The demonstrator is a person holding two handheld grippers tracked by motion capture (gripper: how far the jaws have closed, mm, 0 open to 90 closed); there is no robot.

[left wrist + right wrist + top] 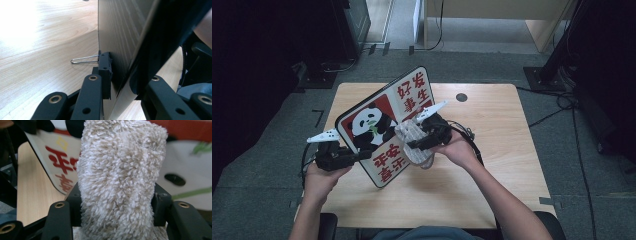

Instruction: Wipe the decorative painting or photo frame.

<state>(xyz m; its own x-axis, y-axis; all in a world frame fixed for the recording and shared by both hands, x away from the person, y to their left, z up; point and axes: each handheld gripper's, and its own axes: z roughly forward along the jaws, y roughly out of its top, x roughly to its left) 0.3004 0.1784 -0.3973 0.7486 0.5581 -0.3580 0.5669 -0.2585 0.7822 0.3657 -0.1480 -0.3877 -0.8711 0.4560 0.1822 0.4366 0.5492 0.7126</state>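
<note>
High view: panda board tilted up over bench middle, long axis running near-left to far-right. Left claw pinches board's near-left edge. Right claw squeezes white towel flat against board face, right of panda.

Left gripper view: jaws clamp board edge beside binder clip.

Right gripper view: towel gripped between jaws; board just beyond, so right hand nearer for wiping.

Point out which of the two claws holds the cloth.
The right claw: its jaws are shut on the fluffy off-white towelling cloth. The left claw instead clamps the edge of the flat panda-picture board with red characters.
</note>
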